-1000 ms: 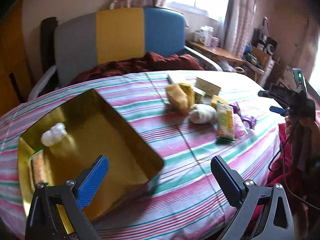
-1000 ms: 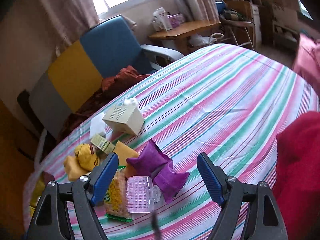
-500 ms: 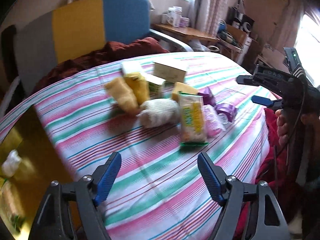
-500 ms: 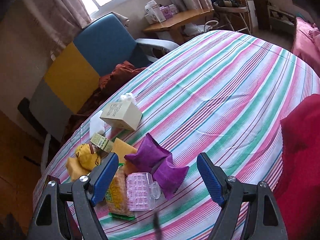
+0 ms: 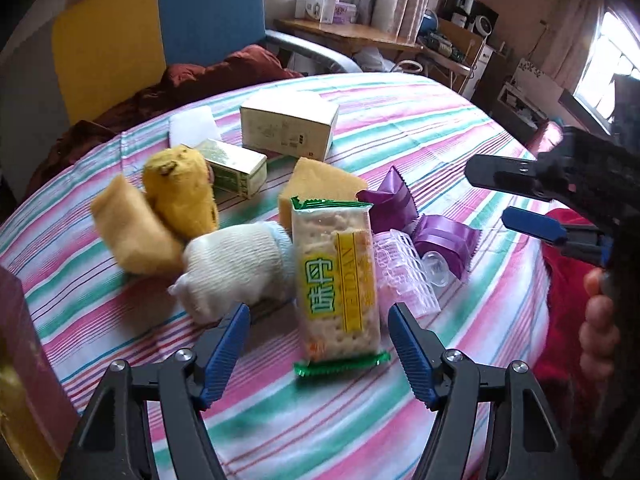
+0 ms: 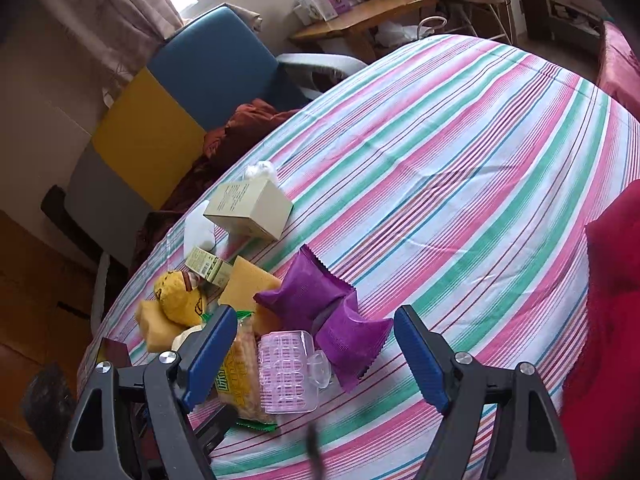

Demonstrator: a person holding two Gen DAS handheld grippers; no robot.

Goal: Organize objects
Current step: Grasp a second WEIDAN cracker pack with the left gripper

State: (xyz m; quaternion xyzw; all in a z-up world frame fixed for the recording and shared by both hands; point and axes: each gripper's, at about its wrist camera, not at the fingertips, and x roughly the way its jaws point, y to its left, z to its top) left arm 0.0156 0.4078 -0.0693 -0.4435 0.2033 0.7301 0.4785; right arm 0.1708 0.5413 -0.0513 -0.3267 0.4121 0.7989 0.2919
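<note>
Tablecloth (image 5: 420, 128), striped pink, green and white, carries the clutter in one heap: cream carton (image 5: 288, 124), yellow sponge (image 5: 320, 182), white knitted roll (image 5: 236, 266), cracker packet (image 5: 336, 280), two purple sachets (image 5: 400, 200), pink hair roller (image 5: 404, 276). Left gripper (image 5: 320, 354) hangs just short of the cracker packet's near end; its jaws have just been closing yet stand apart, nothing between them. Judged step: take the packet across its width, approaching squarely, clear of the knitted roll touching its left edge. Right gripper (image 6: 316, 354) hovers over the roller, jaws parted, empty. Left view alone shows a maroon tin corner (image 5: 20, 340); right view alone shows the white puff (image 6: 260, 170) behind the carton.
</note>
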